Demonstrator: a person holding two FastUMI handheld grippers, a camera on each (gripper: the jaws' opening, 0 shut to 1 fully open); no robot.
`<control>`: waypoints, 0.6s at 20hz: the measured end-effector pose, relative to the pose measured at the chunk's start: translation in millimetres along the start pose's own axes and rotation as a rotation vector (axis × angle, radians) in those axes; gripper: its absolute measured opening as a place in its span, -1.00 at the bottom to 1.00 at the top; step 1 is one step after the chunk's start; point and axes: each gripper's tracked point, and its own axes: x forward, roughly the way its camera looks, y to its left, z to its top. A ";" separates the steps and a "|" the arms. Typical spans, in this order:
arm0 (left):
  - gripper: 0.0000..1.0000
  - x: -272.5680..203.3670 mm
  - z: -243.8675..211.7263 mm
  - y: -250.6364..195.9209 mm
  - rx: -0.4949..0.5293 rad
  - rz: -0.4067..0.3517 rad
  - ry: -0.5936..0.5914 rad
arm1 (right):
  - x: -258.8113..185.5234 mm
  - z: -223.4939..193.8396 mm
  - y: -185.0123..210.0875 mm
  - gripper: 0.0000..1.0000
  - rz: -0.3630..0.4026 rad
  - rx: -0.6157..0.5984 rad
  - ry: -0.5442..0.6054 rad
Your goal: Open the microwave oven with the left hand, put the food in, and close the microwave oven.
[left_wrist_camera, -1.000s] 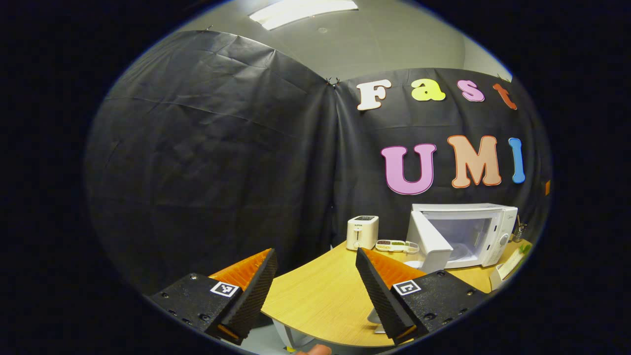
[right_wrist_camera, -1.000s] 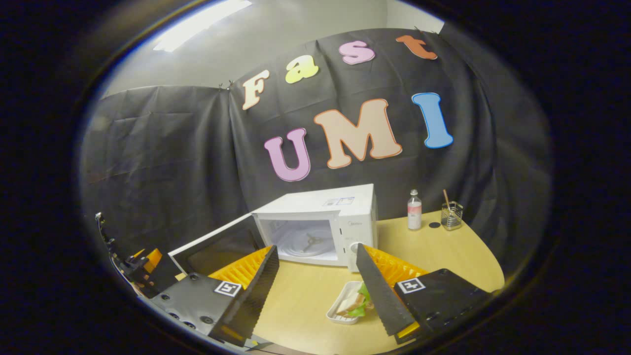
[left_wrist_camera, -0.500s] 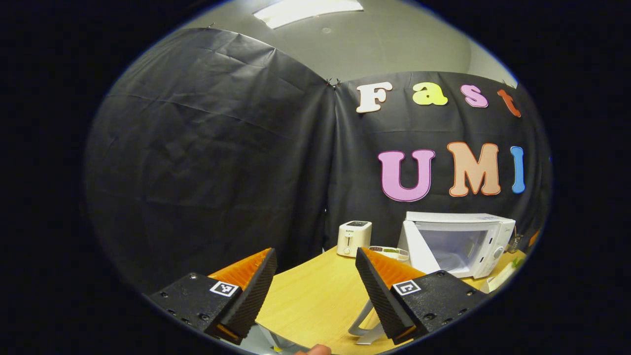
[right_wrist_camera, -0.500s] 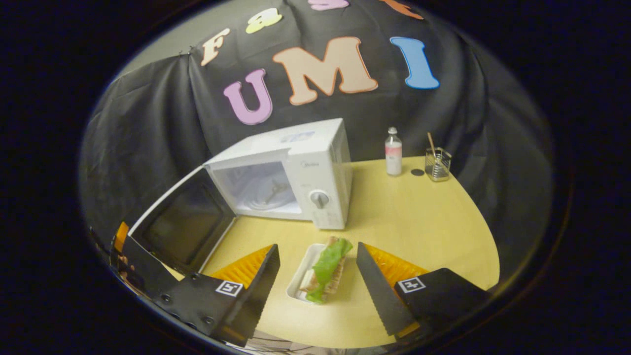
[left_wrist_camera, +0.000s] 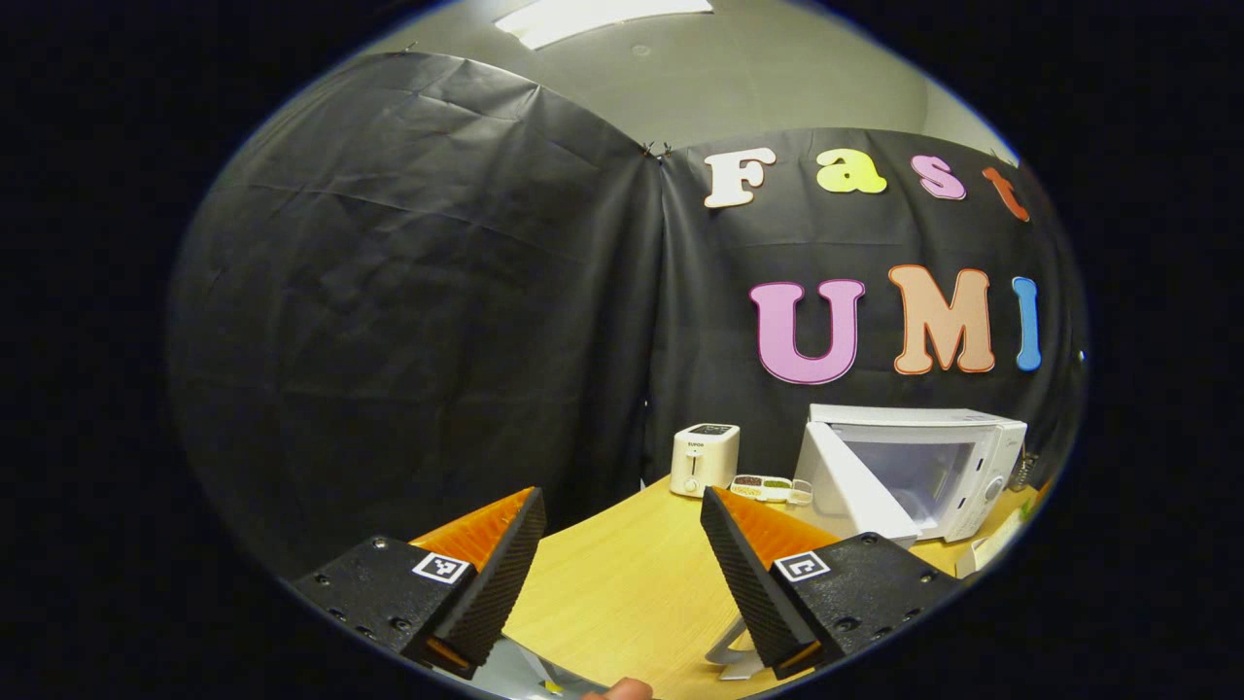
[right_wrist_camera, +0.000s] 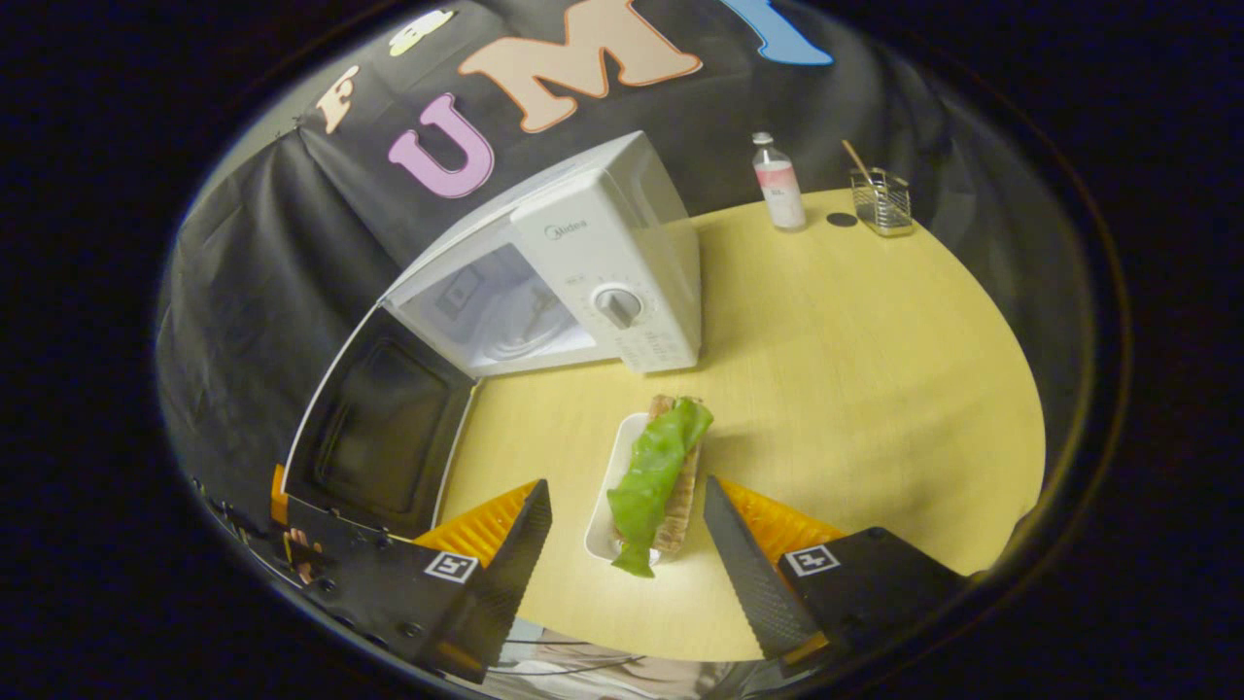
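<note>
**Oven open, sandwich between spread right tongs**

The right gripper (right_wrist_camera: 627,554) hung over the near part of the table (right_wrist_camera: 875,369) with its fingers spread wide, pinching nothing. Between them, and a little beyond, lay the sandwich (right_wrist_camera: 659,476), a green leaf on top, resting in a small white tray (right_wrist_camera: 604,496) whose near end reached in between the fingertips. I could not tell whether either finger touched it. Just beyond the tray stood the microwave (right_wrist_camera: 603,282), its door (right_wrist_camera: 374,428) swung fully out to the left and its cavity bare. At the far right of the table were a bottle (right_wrist_camera: 778,183) and a wire holder (right_wrist_camera: 881,201), well apart from the food.

The left gripper (left_wrist_camera: 622,574) was also spread and held nothing, hanging over the table's near left edge. Far to its right stood the microwave with its door open; left of that a divided dish (left_wrist_camera: 768,486), then a toaster (left_wrist_camera: 705,459) against the wall.
</note>
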 end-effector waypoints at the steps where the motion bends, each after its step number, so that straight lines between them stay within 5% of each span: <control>1: 0.96 -0.2 1.3 0.3 0.005 -0.004 -0.007 | 4.5 -1.6 -0.5 0.82 -0.007 0.011 0.016; 2: 0.96 0.1 2.2 1.1 0.009 -0.005 -0.015 | 8.5 -4.3 -2.5 0.96 -0.022 0.017 0.033; 8: 0.95 -0.2 -2.3 -0.2 0.016 0.007 -0.012 | 40.9 -20.8 -10.6 0.96 -0.075 0.029 0.129; 9: 0.94 -0.1 -2.5 -0.7 0.018 0.003 -0.009 | 45.3 -21.8 -9.6 0.84 -0.063 0.050 0.136; 10: 0.96 -0.3 -1.4 -1.0 0.018 -0.002 -0.008 | 48.2 -22.4 -10.4 0.97 -0.060 0.075 0.140; 11: 0.96 0.5 -1.6 -0.6 0.017 -0.005 -0.008 | 51.9 -21.4 -14.1 0.72 -0.065 0.092 0.134; 12: 0.96 0.6 -1.8 -0.6 0.019 -0.007 -0.005 | 55.1 -21.1 -16.3 0.70 -0.065 0.113 0.129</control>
